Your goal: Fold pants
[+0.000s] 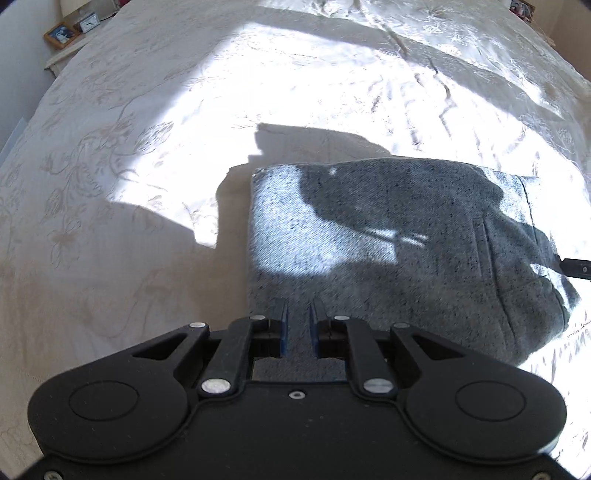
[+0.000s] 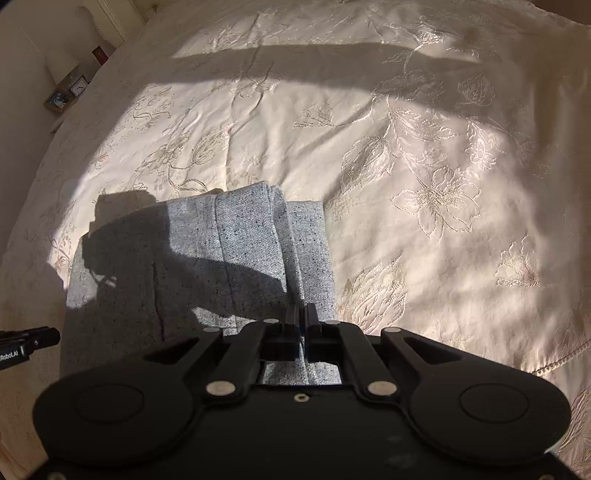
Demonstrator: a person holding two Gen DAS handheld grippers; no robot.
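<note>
The grey speckled pants lie folded into a compact stack on the bed; they also show in the right wrist view. My left gripper hovers over the stack's near left edge, its blue-padded jaws slightly apart with fabric seen between them but not pinched. My right gripper is over the stack's right edge, with its jaws nearly closed and a fold line of fabric beneath. The tip of the right gripper shows at the far right of the left view, and the left gripper at the left edge of the right view.
A cream embroidered bedspread covers the bed, half in bright sunlight and half in shadow. A bedside shelf with a framed photo and a small clock stands at the far left corner.
</note>
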